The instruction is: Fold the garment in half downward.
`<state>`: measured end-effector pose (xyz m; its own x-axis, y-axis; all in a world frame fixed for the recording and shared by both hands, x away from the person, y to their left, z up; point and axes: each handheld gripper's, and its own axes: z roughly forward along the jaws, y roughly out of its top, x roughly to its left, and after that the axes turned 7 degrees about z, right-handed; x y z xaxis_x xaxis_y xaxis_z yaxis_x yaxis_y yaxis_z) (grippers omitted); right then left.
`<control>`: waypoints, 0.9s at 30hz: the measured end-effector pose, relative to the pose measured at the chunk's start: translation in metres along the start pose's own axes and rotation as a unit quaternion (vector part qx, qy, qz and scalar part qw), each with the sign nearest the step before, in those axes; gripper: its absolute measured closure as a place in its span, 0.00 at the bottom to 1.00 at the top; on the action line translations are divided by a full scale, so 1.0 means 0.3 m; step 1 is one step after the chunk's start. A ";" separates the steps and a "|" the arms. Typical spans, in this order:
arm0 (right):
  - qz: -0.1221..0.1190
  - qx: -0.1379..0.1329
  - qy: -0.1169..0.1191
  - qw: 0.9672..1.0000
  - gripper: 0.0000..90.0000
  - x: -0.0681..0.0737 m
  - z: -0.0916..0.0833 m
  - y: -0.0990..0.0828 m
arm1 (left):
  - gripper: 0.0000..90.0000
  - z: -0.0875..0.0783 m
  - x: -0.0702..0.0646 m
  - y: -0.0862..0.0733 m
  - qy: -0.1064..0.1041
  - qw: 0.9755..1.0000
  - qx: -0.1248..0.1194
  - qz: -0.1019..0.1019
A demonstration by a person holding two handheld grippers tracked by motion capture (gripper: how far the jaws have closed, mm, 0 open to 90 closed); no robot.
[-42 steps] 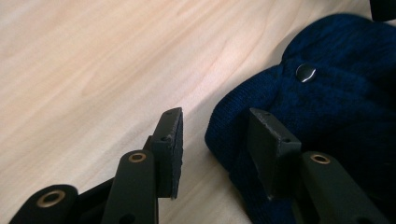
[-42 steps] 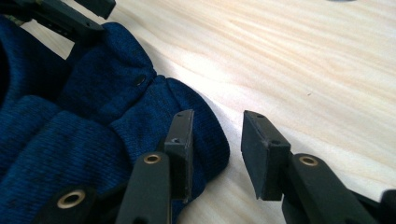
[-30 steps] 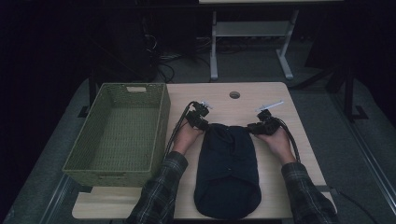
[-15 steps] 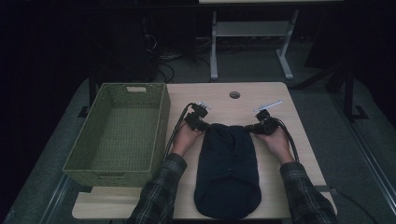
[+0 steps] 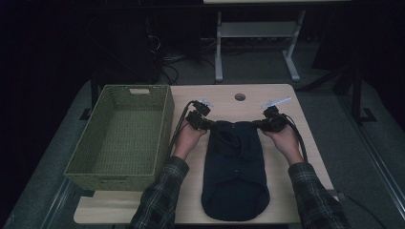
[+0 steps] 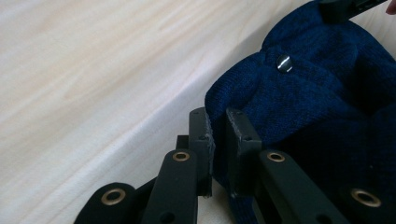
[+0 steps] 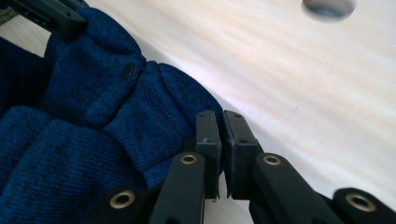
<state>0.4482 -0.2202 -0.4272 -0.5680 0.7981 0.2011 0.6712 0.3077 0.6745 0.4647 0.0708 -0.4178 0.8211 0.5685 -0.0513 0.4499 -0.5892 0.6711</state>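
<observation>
Two grippers, left gripper (image 5: 206,125) and right gripper (image 5: 261,125), clamped on navy sweater (image 5: 234,176) top corners, garment trailing toward person.

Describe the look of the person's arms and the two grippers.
Both forearms wear dark plaid sleeves. The left gripper and right gripper are black, with flat rectangular pads, brass-coloured pivot rivets and black cables trailing back.

High view: looks down from above the person's side, facing forward over the whole table (image 5: 286,95), far off.
Left gripper view: sits low and very near, looking along its jaws at the blue sweater (image 6: 327,107).
Right gripper view: also very near, looking the other way.
Shared: the sweater's top edge and pale tabletop.
</observation>
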 end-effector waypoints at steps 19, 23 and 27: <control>-0.046 -0.054 -0.008 0.997 0.95 0.056 -0.155 0.074 | 0.91 -0.169 -0.078 0.078 0.028 0.997 -0.049 0.054; -0.064 -0.067 -0.007 0.996 0.95 0.083 -0.188 0.055 | 0.91 -0.202 -0.110 0.064 0.026 0.996 -0.058 0.066; -0.080 -0.080 -0.004 0.994 0.95 0.105 -0.223 0.028 | 0.91 -0.232 -0.145 0.046 0.022 0.995 -0.066 0.076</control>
<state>0.4040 -0.2272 -0.3677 -0.6566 0.7502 0.0772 0.4883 0.3449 0.8016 0.4109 0.0778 -0.3549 0.8589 0.5044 0.0889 0.2690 -0.5921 0.7597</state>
